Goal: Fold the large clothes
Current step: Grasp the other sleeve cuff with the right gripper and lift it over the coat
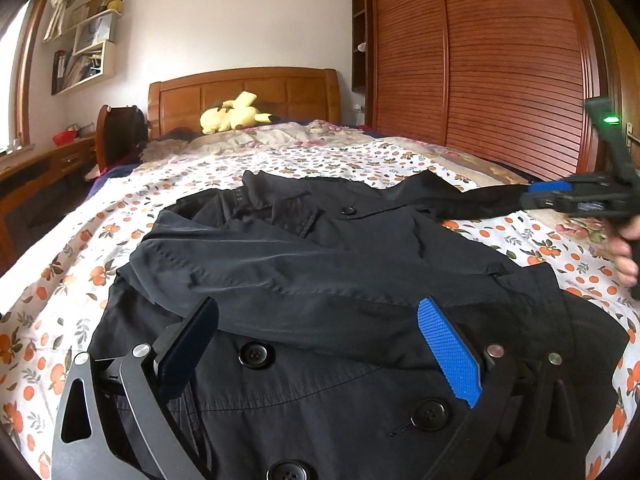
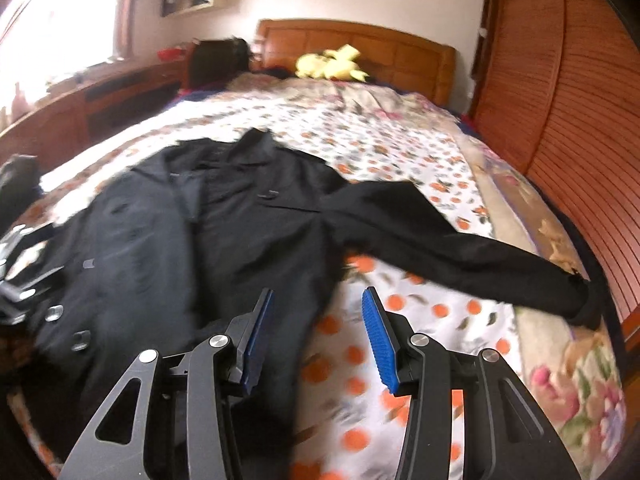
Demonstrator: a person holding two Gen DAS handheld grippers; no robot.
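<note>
The right claw (image 2: 318, 336) hangs half-open and empty; the black button-front coat's (image 2: 168, 240) outstretched sleeve (image 2: 460, 256) lies ahead to its right. The left claw (image 1: 320, 344) gapes wide over the coat, gripping nothing; a shallow pinch could let the slick sleeve slide out mid-fold.

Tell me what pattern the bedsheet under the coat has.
White bedsheet with small orange fruit and green leaves; clearest in the left wrist view, around the black coat.

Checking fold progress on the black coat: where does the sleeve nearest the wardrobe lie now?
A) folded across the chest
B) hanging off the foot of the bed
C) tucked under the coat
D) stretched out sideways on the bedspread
D: the sleeve lies stretched out from the coat across the floral bedspread toward the wardrobe.
</note>
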